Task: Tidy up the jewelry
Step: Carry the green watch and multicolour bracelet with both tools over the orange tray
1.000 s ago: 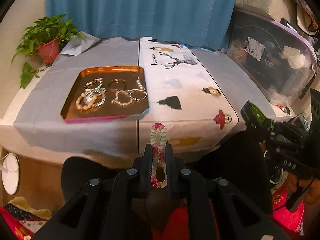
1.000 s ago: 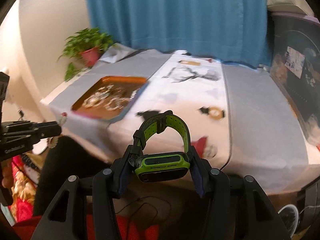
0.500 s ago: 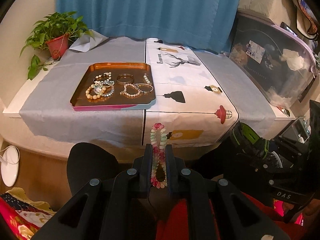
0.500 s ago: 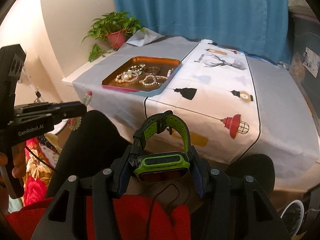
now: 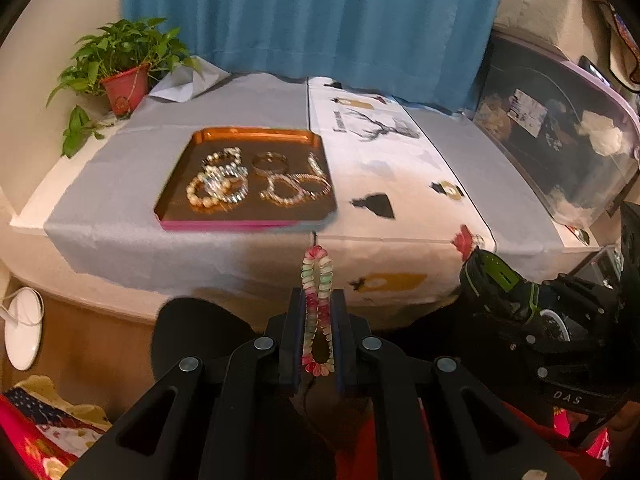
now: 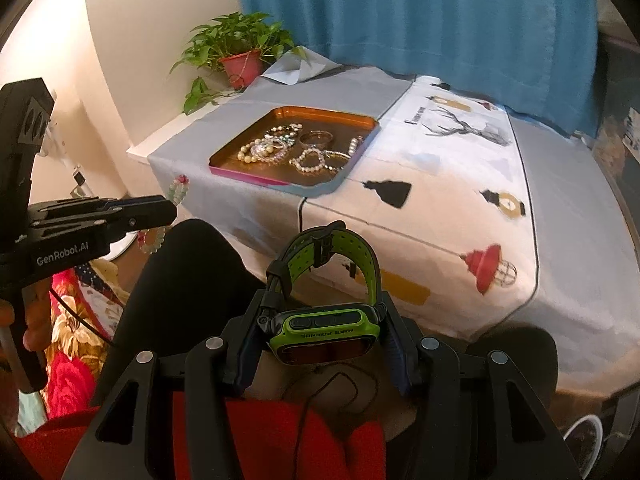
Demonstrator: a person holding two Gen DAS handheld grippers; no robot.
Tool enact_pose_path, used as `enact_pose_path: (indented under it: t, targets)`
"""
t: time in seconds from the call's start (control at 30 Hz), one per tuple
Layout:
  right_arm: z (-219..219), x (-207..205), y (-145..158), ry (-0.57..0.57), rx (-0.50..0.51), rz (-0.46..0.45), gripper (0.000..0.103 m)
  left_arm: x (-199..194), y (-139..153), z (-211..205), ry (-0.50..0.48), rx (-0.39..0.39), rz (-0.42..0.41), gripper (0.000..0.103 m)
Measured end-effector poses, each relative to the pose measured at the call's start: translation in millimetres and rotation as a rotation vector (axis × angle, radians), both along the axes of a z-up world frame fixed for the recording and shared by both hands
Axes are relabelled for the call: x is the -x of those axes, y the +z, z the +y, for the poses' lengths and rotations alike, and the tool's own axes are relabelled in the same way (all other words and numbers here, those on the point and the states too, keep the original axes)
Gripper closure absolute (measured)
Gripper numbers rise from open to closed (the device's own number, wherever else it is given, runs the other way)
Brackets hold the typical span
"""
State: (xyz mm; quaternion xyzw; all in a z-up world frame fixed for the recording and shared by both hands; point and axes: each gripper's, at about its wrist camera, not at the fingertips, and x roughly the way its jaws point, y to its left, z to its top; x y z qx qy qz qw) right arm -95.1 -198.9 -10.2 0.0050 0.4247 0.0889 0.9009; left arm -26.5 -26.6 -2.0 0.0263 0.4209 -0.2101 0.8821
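Several bead and metal bracelets (image 5: 256, 180) are lying in a shallow orange tray (image 5: 248, 136) sitting on the cloth-covered table (image 5: 400, 184). Off the table's front edge, the left gripper (image 5: 318, 320) is pinching a pastel bead bracelet (image 5: 317, 280) between nearly closed jaws, while the right gripper (image 6: 322, 332) is clamping a green-and-black watch (image 6: 324, 328) by its case, jaws standing half wide, strap arching upward
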Motion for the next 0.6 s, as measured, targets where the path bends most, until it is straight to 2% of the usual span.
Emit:
enact_pose_path:
  t: [0.3,0.6]
  targets:
    - [14,-58,6,0.040,0.012,-0.015,0.050,-62,20,10,0.041,-0.013,-0.065,0.093]
    - [26,-138,7,0.061,0.028,-0.037,0.050,-135,15,9,0.050,-0.029,-0.079,0.093]
